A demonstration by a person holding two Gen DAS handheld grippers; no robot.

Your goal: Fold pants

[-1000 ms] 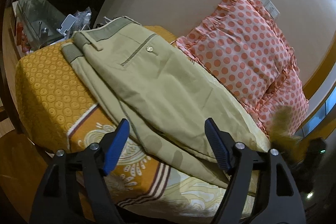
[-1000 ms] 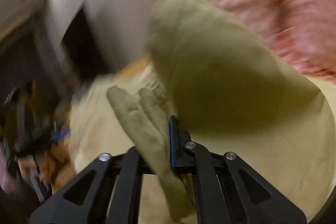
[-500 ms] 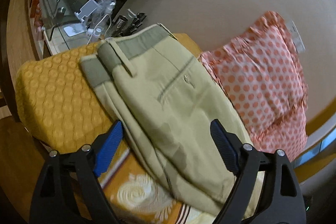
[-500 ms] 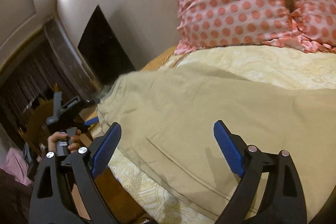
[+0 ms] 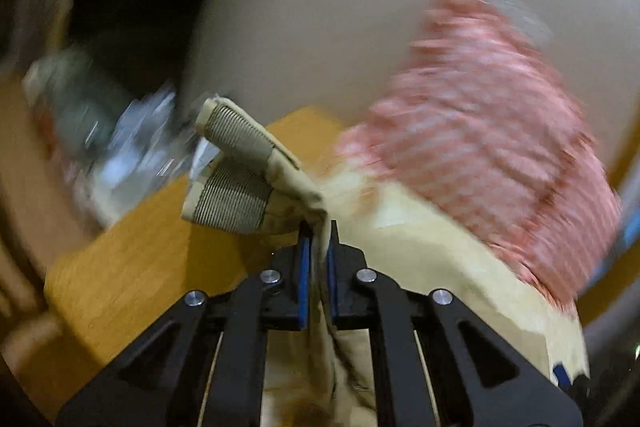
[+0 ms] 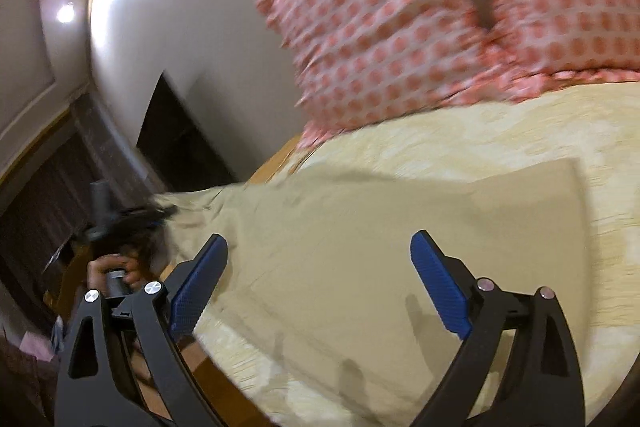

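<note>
While left gripper [image 5: 317,247] clamps khaki cotton pants [image 5: 256,179] waistband | right gripper [image 6: 316,287] released, spread | we advise carrying waistband toward 3 o'clock, edges aligned.

Left tongs [image 5: 316,247]: we hold them closed, blue pads pressed together on a fold of khaki cloth that rises between them; black linkage arms folded in tight below. In the right wrist view they show only as a blurred dark shape [image 6: 132,217], with our bare left hand [image 6: 114,269] wrapped round the handle beneath.

Right tongs [image 6: 318,287]: we hold them spread wide, blue pads well apart, nothing between them, tilted to the right.
</note>
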